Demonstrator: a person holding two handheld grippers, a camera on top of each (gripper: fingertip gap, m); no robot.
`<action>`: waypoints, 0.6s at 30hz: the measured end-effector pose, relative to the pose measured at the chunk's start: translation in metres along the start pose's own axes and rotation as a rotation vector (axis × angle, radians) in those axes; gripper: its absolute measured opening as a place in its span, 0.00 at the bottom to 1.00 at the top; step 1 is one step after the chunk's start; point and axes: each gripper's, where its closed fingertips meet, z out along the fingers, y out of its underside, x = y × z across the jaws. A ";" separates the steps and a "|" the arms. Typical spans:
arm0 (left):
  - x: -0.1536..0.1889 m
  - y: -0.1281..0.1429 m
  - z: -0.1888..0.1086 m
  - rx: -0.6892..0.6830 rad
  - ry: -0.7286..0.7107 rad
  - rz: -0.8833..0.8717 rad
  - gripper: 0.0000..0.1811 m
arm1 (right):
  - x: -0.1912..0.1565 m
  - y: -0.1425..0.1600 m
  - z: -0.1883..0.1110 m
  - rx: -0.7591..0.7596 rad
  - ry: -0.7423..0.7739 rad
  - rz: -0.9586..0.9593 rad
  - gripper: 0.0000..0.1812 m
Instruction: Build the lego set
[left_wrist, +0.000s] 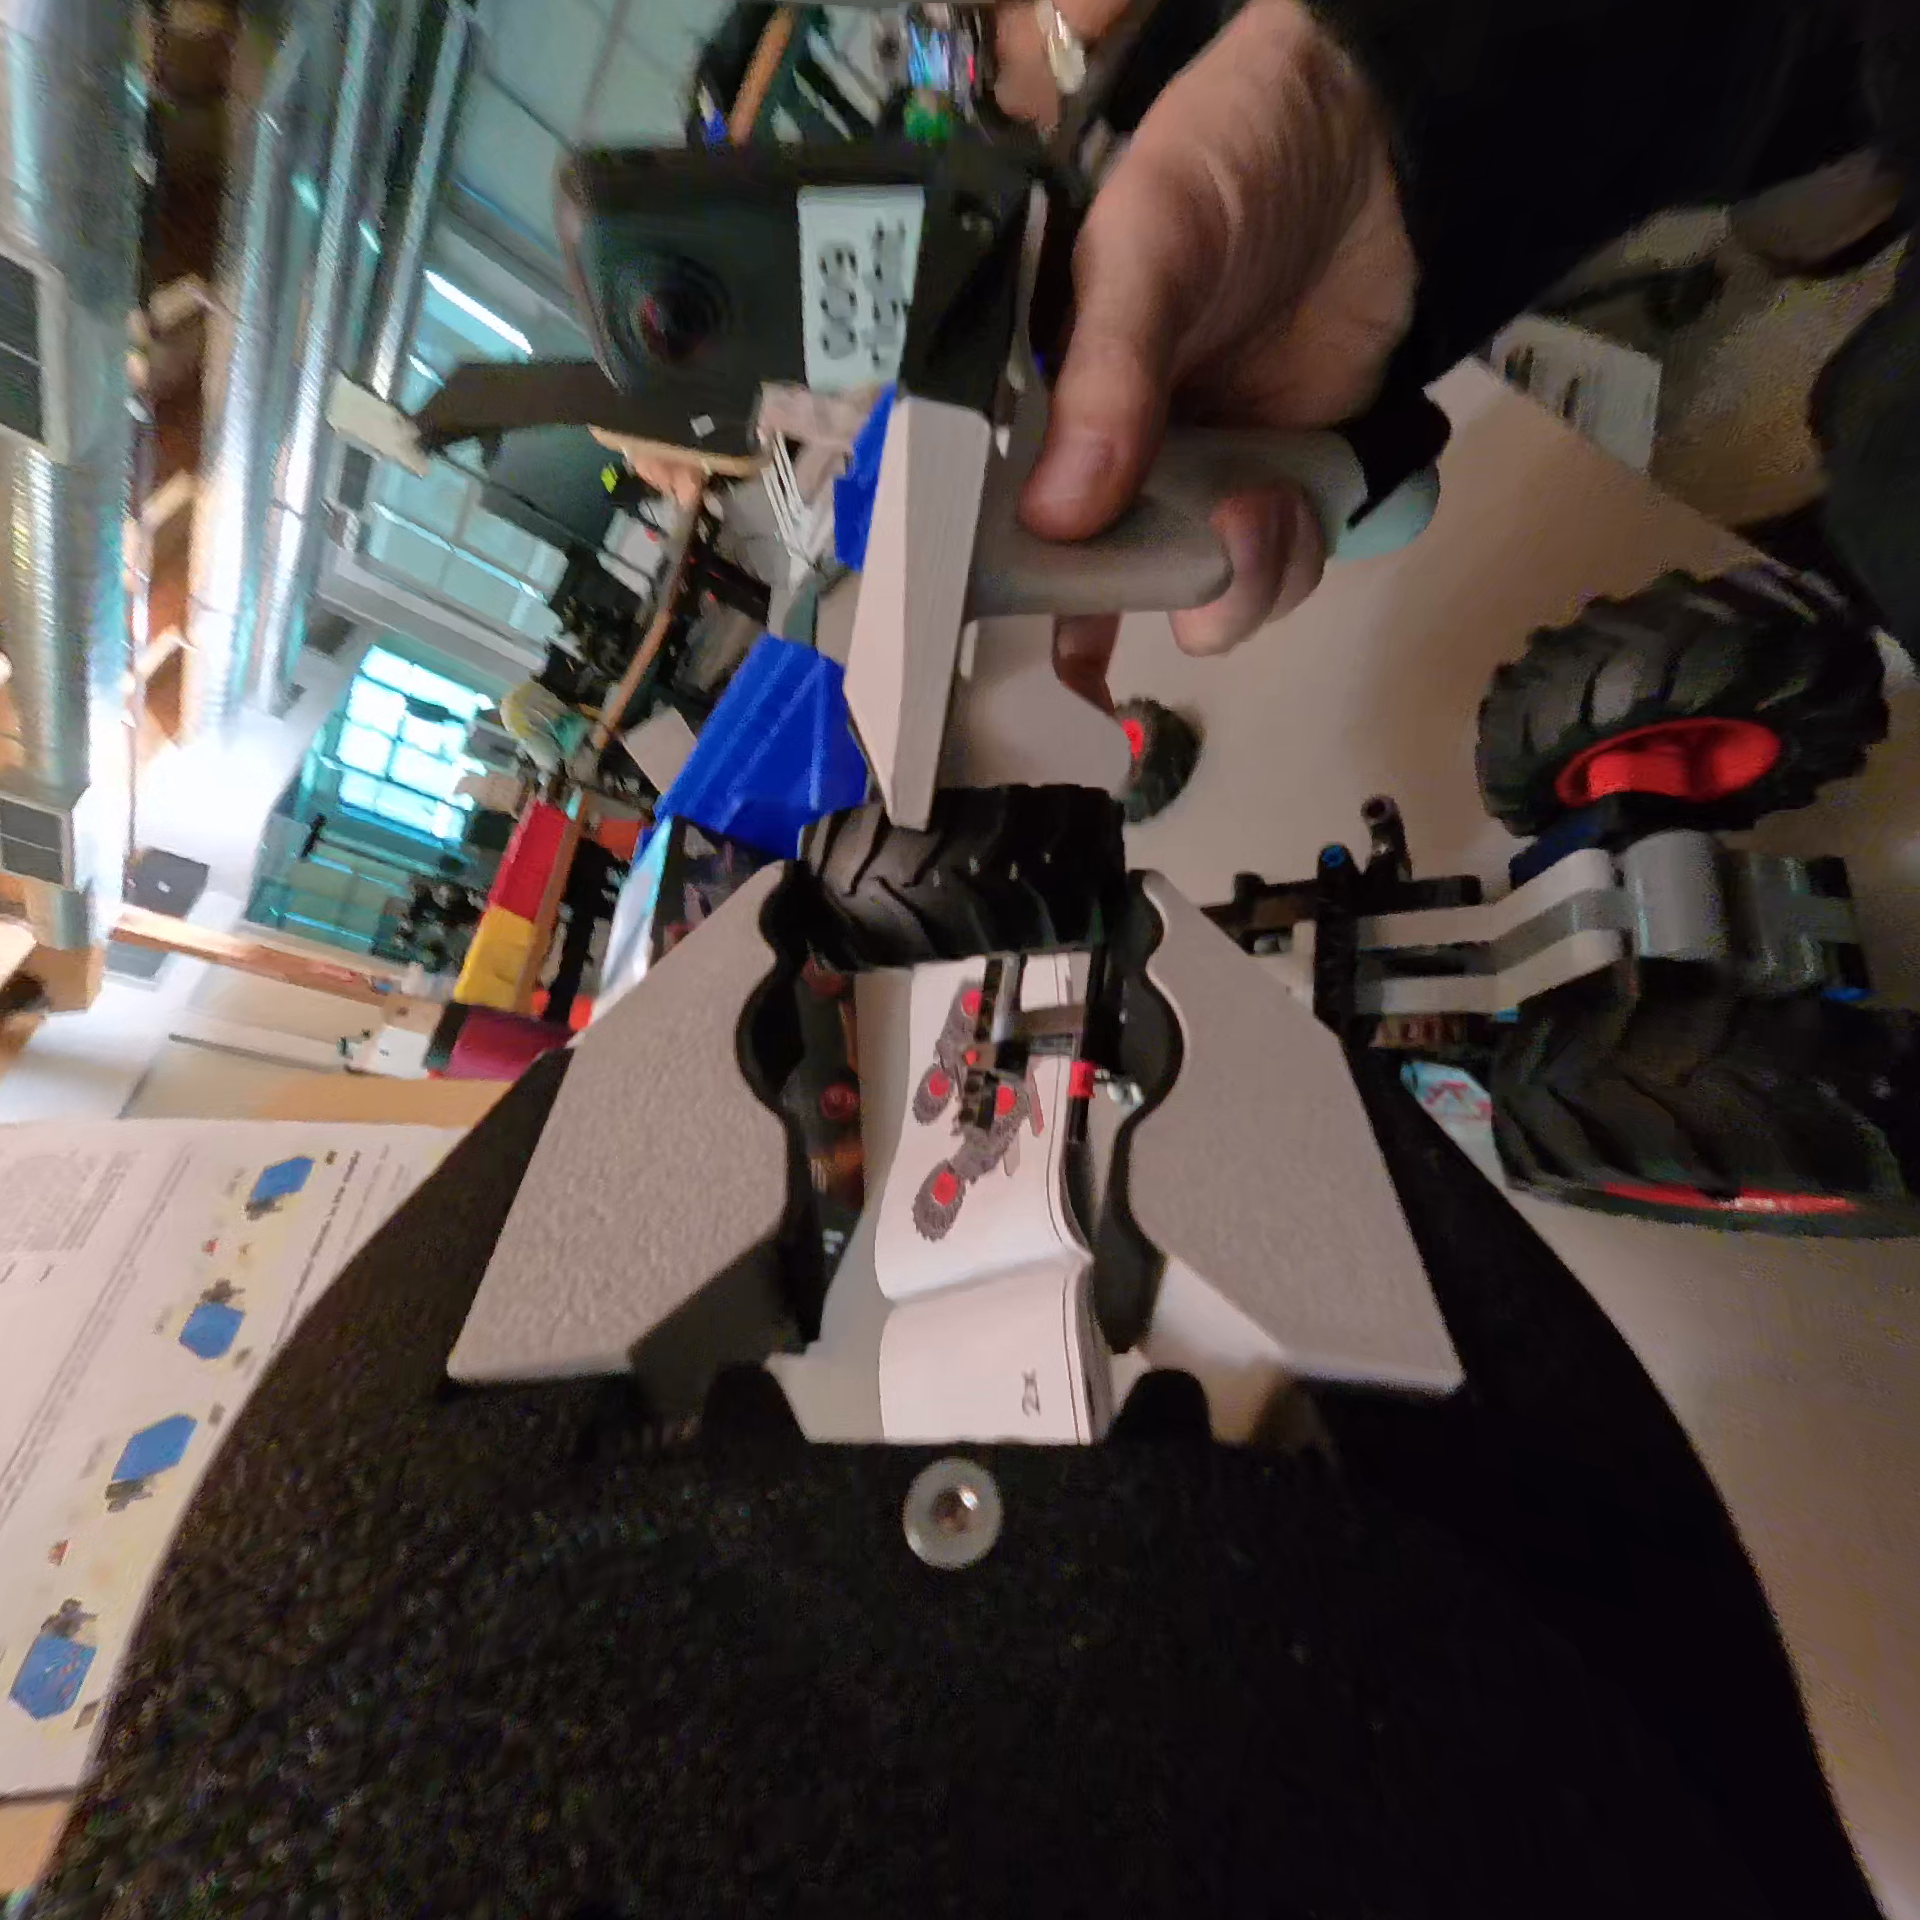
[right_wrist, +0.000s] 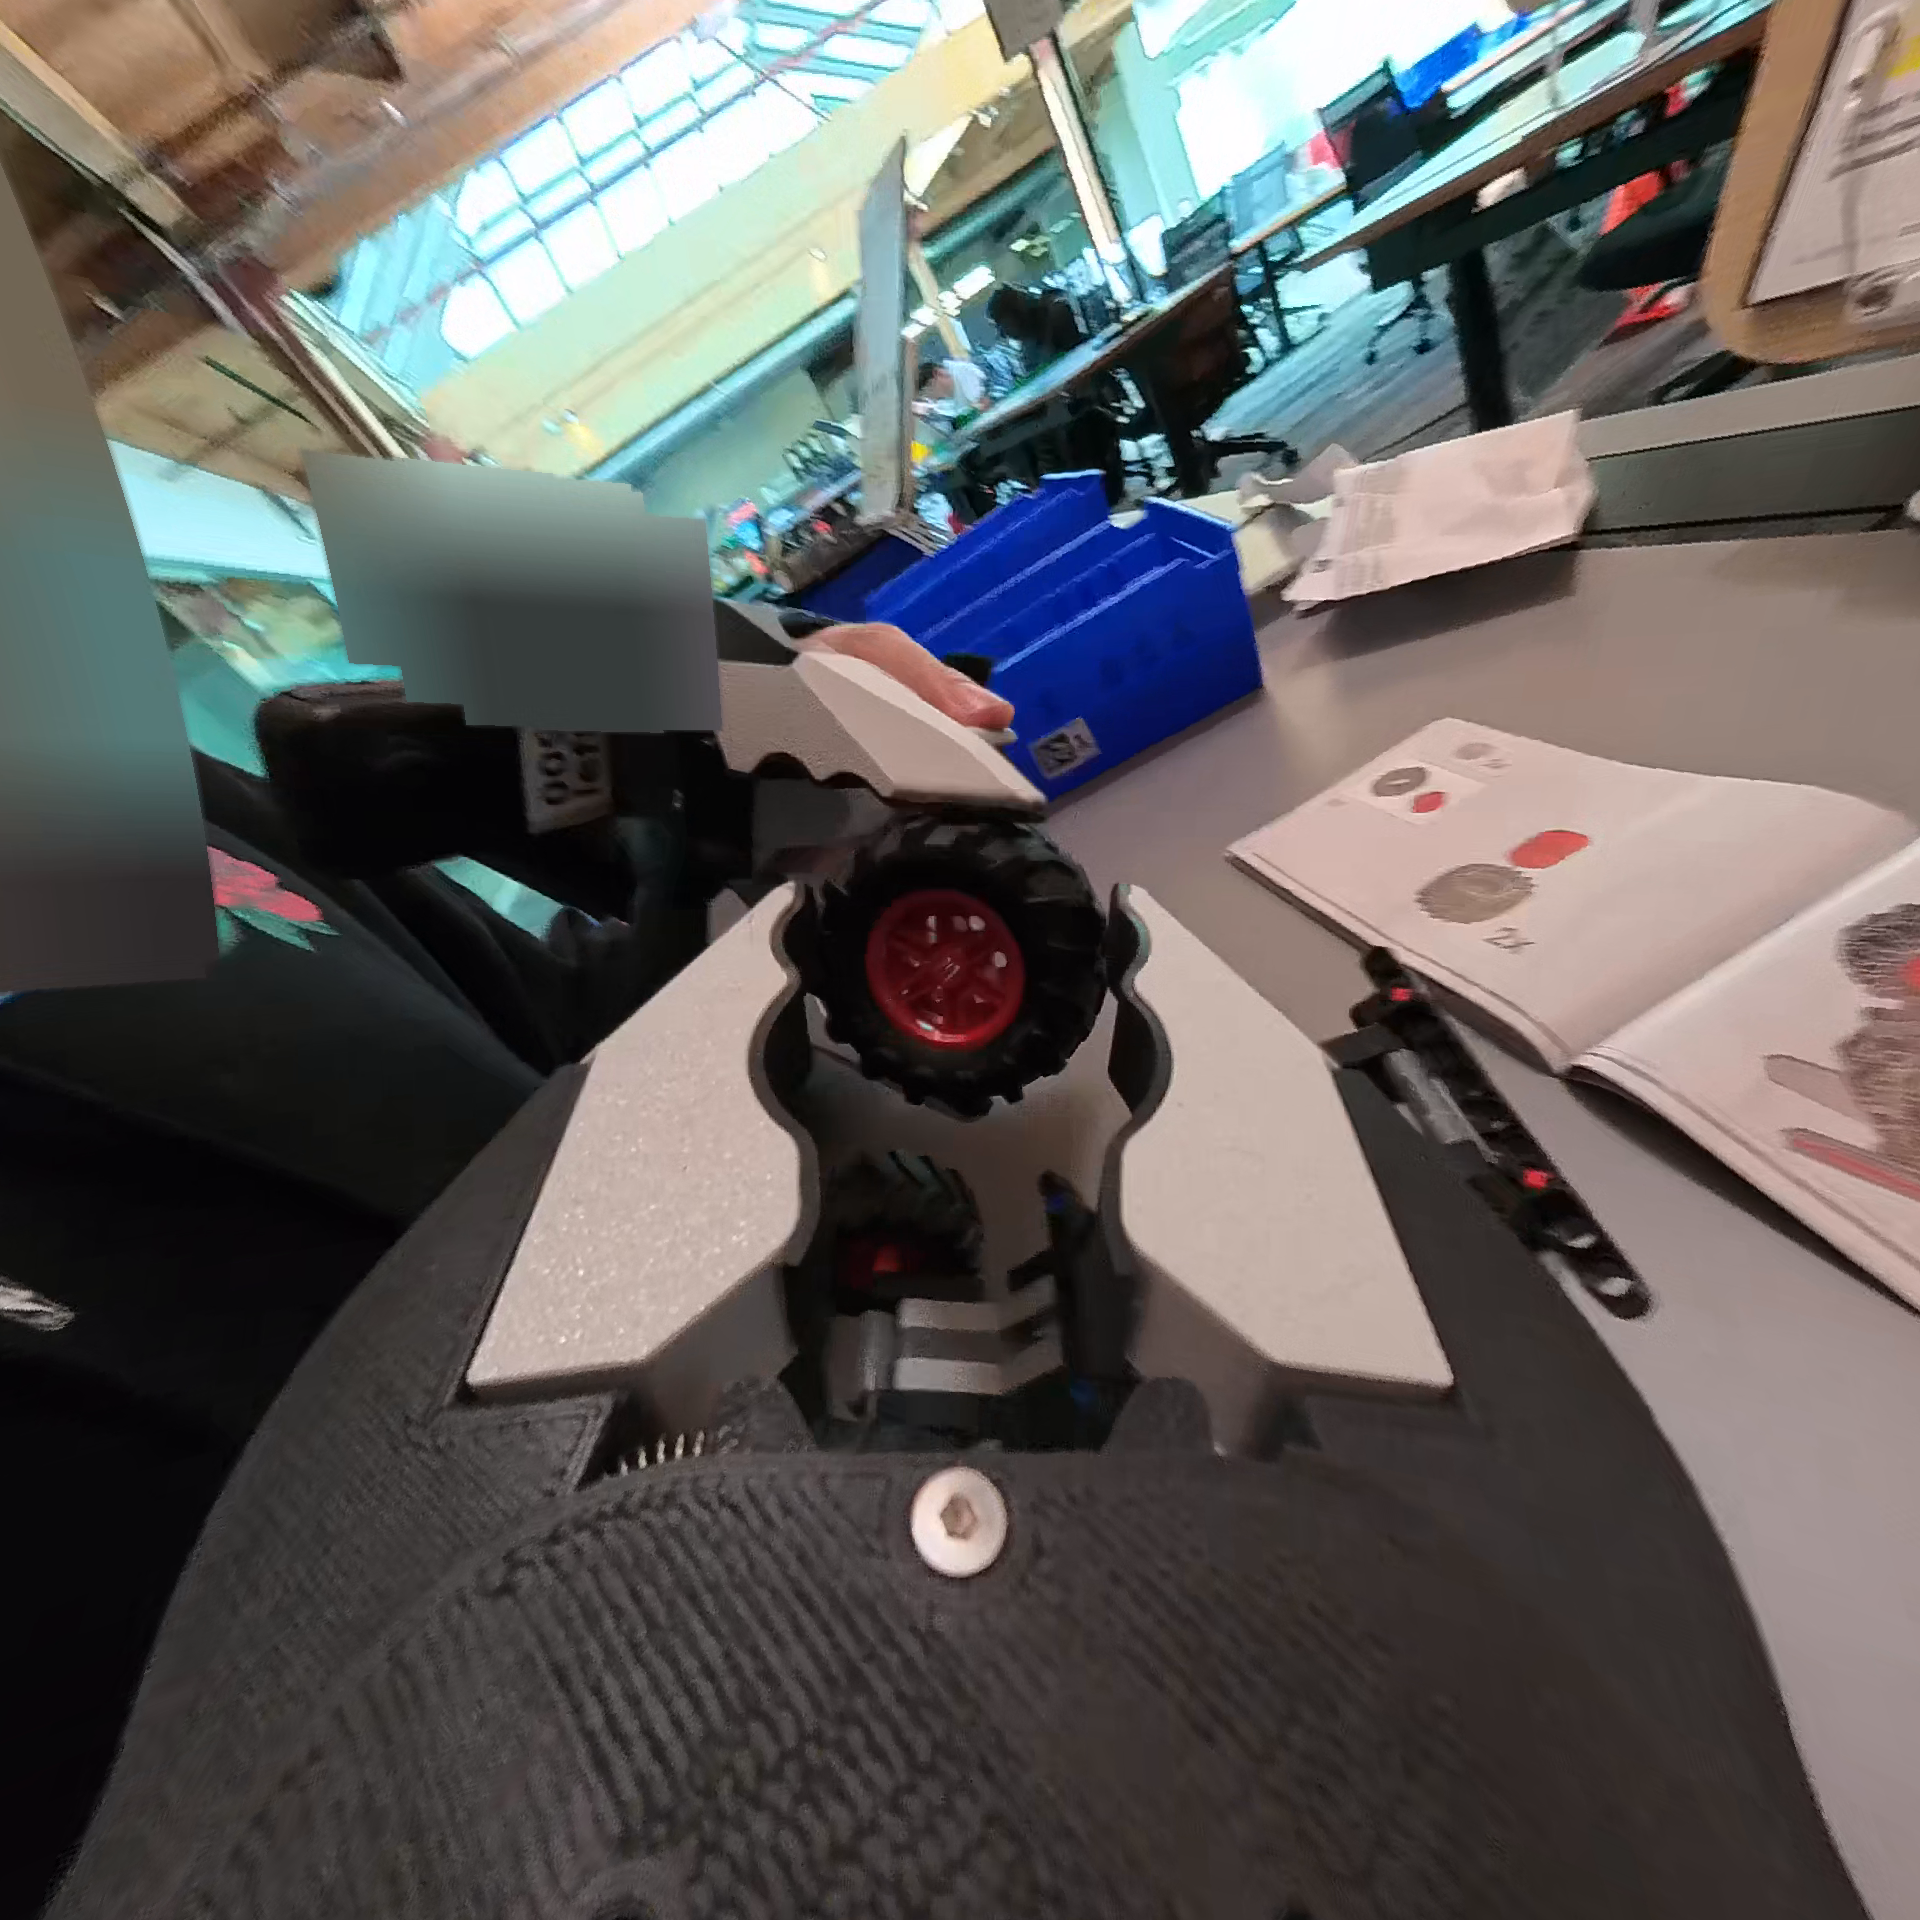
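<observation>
- Black rubber on a red hub (right_wrist: 943, 979): the wheel (right_wrist: 956, 971) hangs clear of the counter (right_wrist: 1507, 665), between both claws.
- The left claw (left_wrist: 961, 883) pinches its tread, top and bottom.
- The right claw (right_wrist: 956, 914) is set narrow and brackets the wheel's sides; firm contact cannot be told.
- It probably handles light, with a soft, grippy tyre and a stiff hub.
- The tread lugs look the best hold, leaving the hub's centre free.
- The part-built chassis (right_wrist: 940, 1340) lies on the counter's near side.
</observation>
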 end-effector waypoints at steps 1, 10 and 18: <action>0.001 0.006 0.002 -0.053 0.019 0.005 0.32 | 0.002 0.003 -0.001 -0.024 0.025 -0.040 0.34; -0.001 -0.003 0.010 -0.028 0.072 0.009 0.32 | 0.005 -0.001 -0.009 -0.003 -0.006 0.002 0.31; -0.003 0.010 0.008 -0.005 0.051 -0.082 0.31 | 0.025 0.002 -0.055 -0.140 0.148 -0.135 0.30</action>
